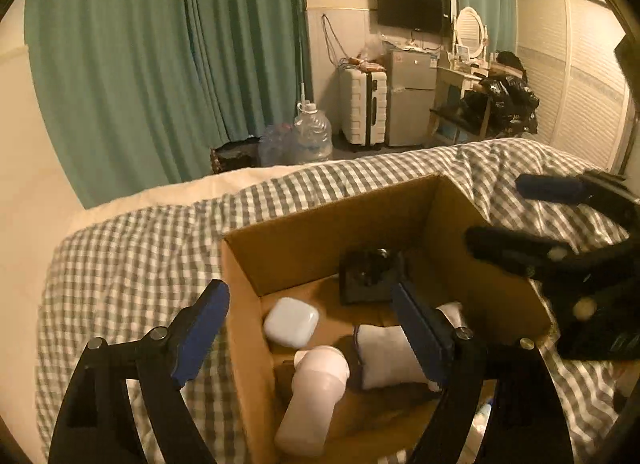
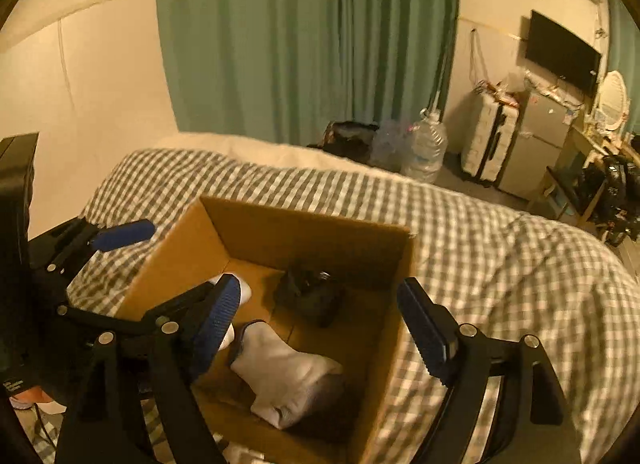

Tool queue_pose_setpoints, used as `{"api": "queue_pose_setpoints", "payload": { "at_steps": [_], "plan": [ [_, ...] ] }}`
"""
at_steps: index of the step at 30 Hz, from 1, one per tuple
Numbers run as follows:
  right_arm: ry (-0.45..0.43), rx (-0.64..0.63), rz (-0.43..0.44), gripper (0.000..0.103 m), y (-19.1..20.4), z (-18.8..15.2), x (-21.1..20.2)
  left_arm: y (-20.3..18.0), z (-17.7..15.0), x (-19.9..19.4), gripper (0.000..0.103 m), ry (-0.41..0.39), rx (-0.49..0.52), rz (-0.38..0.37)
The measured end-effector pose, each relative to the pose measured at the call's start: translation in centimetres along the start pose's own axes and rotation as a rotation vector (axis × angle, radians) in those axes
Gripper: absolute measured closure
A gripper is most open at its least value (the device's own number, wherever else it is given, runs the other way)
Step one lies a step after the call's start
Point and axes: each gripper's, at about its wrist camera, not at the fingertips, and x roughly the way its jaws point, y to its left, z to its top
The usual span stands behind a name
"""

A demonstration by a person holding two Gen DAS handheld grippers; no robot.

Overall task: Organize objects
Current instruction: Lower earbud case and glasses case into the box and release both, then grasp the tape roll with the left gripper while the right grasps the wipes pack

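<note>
Both my grippers hover over the cardboard box [image 1: 280, 248] on the bed, and both stand apart with nothing between the pads. My left gripper [image 1: 310, 328] straddles the box's near-left wall, one finger outside over the checked quilt [image 1: 132, 248], the other inside above the folded sock [image 1: 390, 356]. My right gripper [image 2: 316, 324] spans the box's right wall the same way.

I reckon the sorting is well along: inside lie a white earbud case [image 1: 291, 327] by the left wall, a pale bottle [image 1: 310, 396] leaning in the near-left corner, the sock in the middle, and a small black camera-like thing [image 1: 370, 276] near the far wall.

What worries me is the walls. The box sits on soft bedding, so a finger pressing down on an edge could tip it or crumple the thin board. The two grippers are also close enough to knock together over the opening.

The case is smooth, rounded and glossy, and would slip easily; the bottle is matte and cylindrical and might roll; the sock is limp knit.
</note>
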Motion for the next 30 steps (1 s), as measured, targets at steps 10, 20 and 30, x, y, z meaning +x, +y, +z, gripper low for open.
{"api": "queue_pose_setpoints", "payload": {
  "at_steps": [10,20,30],
  "plan": [
    [-0.042,-0.016,-0.062,0.022,0.1,-1.2,-10.1,0.8,-0.8,-7.8,0.016,-0.014,-0.031,0.069],
    [0.069,-0.028,-0.052,0.022,2.3,-7.3,-10.5,1.0,-7.0,-10.6,0.016,0.027,-0.092,0.063],
    [0.253,-0.037,-0.046,0.022,4.3,-14.0,-3.0,-1.4,-13.0,-8.2,0.016,0.089,-0.091,0.008]
  ]
}}
